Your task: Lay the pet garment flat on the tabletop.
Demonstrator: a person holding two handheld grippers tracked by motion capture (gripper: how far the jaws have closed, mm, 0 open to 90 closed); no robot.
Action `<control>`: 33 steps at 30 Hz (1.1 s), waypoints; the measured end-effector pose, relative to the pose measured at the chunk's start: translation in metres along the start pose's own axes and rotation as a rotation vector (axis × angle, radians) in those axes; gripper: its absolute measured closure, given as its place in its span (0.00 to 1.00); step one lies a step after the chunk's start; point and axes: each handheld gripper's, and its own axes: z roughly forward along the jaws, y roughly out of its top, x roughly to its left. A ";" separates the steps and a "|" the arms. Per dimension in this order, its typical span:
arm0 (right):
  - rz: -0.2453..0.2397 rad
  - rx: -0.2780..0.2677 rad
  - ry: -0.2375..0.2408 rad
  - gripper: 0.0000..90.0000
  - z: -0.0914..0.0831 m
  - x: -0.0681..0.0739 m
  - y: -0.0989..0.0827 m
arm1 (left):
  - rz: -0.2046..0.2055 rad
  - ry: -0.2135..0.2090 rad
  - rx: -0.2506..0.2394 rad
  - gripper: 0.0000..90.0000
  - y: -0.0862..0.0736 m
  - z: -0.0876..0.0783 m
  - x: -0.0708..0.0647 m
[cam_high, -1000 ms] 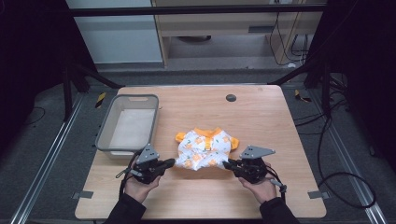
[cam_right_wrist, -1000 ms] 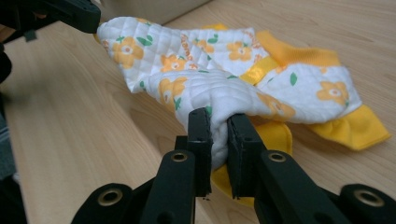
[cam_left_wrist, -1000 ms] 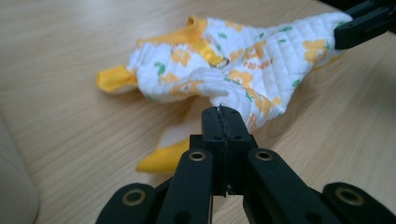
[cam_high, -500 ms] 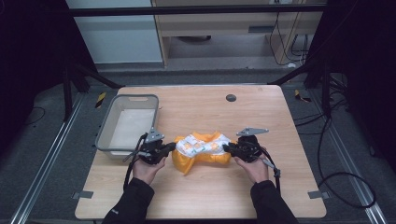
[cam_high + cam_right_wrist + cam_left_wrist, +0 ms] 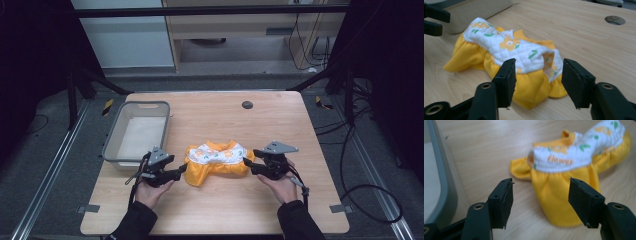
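A small yellow garment (image 5: 217, 160) with a white quilted flower-print top lies crumpled on the wooden table (image 5: 250, 210) between my two grippers. My left gripper (image 5: 182, 169) is at its left end. Its jaws have just been opening and now stand wide, with the yellow skirt (image 5: 554, 192) lying just past the pads, untouched. At the garment's right end my right gripper (image 5: 248, 165) has also just been opening. The garment's end (image 5: 531, 82) reaches between its spread jaws, and neither pad presses on it.
A grey bin (image 5: 115, 145) stands at the left of the table, close beside my left gripper; its rim (image 5: 441, 182) fills the left edge of the left gripper view. A round hole (image 5: 247, 104) sits at the table's far middle.
Both grippers were shut on the garment's ends, carrying it away from the near edge. Both have since let go and opened, and the garment rests on the table.
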 end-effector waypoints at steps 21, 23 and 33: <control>-0.032 0.127 0.032 0.83 0.031 0.008 -0.036 | -0.055 -0.068 0.138 0.85 -0.017 0.038 -0.005; -0.031 0.132 0.038 0.92 0.030 0.008 -0.036 | -0.049 -0.070 0.148 0.94 -0.017 0.039 -0.006; -0.014 0.127 0.084 0.96 0.017 0.010 -0.028 | -0.038 -0.095 0.119 0.99 -0.004 0.021 -0.010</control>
